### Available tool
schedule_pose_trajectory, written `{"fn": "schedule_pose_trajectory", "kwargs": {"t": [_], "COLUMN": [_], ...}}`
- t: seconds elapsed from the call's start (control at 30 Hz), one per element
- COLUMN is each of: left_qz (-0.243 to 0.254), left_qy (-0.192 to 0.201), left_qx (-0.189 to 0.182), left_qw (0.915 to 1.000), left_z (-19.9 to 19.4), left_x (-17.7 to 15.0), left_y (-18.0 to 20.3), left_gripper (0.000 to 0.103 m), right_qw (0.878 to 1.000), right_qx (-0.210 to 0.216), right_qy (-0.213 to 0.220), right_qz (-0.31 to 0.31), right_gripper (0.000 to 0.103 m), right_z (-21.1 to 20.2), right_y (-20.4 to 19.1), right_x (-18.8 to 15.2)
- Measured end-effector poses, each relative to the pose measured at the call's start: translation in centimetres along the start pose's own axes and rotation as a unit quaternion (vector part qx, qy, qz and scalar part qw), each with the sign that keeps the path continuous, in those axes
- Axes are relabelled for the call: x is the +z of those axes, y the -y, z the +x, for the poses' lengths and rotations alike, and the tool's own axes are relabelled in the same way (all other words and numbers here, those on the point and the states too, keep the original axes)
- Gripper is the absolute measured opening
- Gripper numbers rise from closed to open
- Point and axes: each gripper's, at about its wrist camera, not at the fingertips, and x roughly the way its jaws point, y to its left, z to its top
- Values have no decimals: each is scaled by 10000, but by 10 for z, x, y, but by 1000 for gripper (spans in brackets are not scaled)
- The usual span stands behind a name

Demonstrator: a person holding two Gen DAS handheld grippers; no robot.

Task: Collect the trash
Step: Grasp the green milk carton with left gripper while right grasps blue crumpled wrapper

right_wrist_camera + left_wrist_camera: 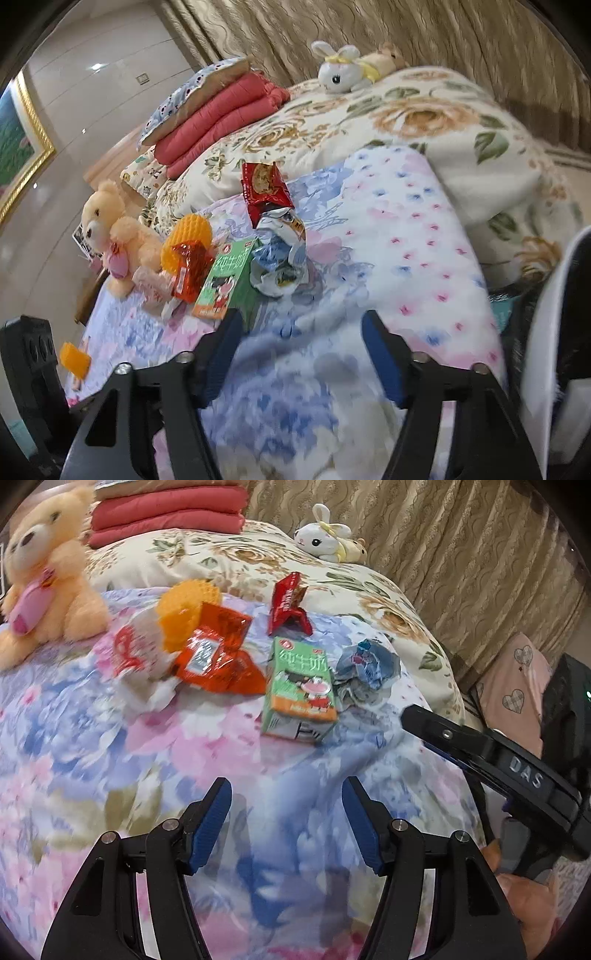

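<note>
Trash lies on a floral bedspread (92,746): a green milk carton (301,686), an orange wrapper (218,653), a red snack wrapper (286,603), a crumpled blue-white wrapper (365,668), a white-red wrapper (129,653) and a yellow foam net (184,609). My left gripper (286,823) is open and empty, just short of the carton. My right gripper (301,354) is open and empty; its left finger is near the carton (227,280). The right view also shows the red wrapper (264,188), the crumpled wrapper (282,254), the orange wrapper (190,271) and a small orange piece (75,360).
A teddy bear (44,576) sits at the left. A white bunny toy (327,535) lies on the cream rose blanket (388,605) at the back. Red folded quilts (166,513) are stacked behind. Curtains (461,535) hang at the right. The right gripper body (498,764) shows at the right.
</note>
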Motion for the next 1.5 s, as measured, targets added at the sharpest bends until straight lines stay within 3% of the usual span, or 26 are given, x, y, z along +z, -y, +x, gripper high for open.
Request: {"fn": "schedule_pose_trajectory", "kwargs": {"t": [0.33, 0.43, 0.5, 0.53, 0.67, 1.0, 1.5], "left_qz": [154, 205, 217, 224, 345, 292, 302], "left_qy": [4, 92, 73, 67, 166, 406, 463], "left_qx": [41, 203, 151, 144, 172, 108, -182], "left_qw": [9999, 9995, 9996, 9996, 9991, 9987, 9983], "left_z": [29, 35, 39, 40, 38, 6, -31], "left_x": [27, 31, 32, 32, 29, 12, -22], "left_y": [7, 7, 6, 7, 10, 10, 22], "left_gripper": [64, 63, 53, 53, 52, 52, 51], "right_qw": [9993, 9988, 9982, 9980, 9980, 9981, 9990], "right_qx": [239, 279, 362, 383, 444, 518, 431], "right_qy": [-190, -306, -368, -374, -319, -257, -77], "right_qz": [229, 252, 317, 330, 320, 232, 78], "right_gripper": [57, 40, 27, 20, 9, 6, 5], "right_z": [35, 44, 47, 47, 40, 9, -44], "right_y": [9, 12, 14, 15, 15, 11, 6], "right_x": [22, 22, 22, 22, 18, -5, -36]}}
